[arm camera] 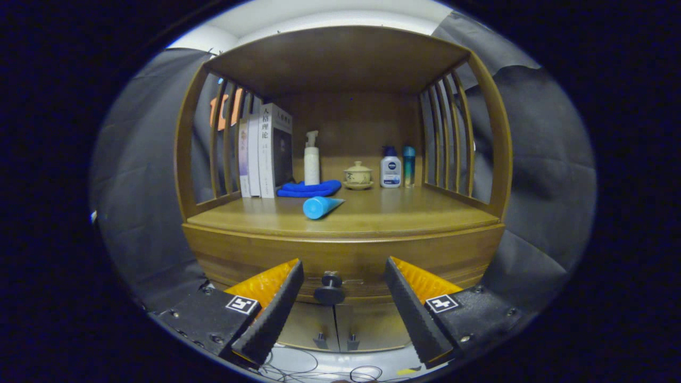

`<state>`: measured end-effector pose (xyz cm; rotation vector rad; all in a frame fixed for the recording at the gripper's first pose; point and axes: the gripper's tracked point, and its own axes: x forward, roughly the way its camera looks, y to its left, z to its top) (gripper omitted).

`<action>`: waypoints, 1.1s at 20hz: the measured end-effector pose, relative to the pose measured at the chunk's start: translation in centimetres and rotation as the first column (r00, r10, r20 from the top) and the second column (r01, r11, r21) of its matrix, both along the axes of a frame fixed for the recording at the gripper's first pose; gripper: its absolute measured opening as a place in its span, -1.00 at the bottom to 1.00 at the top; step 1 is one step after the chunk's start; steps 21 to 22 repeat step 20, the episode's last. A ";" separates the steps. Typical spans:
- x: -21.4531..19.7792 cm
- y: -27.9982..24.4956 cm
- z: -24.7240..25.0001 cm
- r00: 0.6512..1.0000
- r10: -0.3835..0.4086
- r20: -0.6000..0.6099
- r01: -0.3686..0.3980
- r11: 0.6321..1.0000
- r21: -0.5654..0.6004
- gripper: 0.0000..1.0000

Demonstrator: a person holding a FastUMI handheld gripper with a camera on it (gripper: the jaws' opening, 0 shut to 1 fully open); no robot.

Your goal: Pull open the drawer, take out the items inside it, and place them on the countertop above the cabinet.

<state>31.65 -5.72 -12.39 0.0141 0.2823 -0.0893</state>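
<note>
Upright books (264, 151) stand at nine o'clock on the shelf, with a folded blue cloth (308, 188) beside them. A white pump bottle (312, 159) stands behind the cloth. A lidded teacup (358, 175) sits centre; two bottles (399, 167) stand toward three o'clock.

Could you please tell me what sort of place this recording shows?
Probably a staged household corner in a booth: a wooden cabinet with books and toiletry bottles, black cloth behind. The open gripper faces the drawer knob.

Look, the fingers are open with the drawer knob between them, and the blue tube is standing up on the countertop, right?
Not quite. In the gripper view the blue tube lies on its side on the countertop. The rest holds: the gripper is open, with the drawer knob between its fingers.
</note>
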 end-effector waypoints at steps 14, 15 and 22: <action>-13.7 4.1 11.7 0.974 0.141 0.178 -0.148 0.989 0.027 0.99; -14.9 4.2 12.5 0.968 0.146 0.206 -0.154 0.988 0.023 0.99; -19.7 5.8 14.3 0.938 0.165 0.306 -0.183 0.983 0.030 0.99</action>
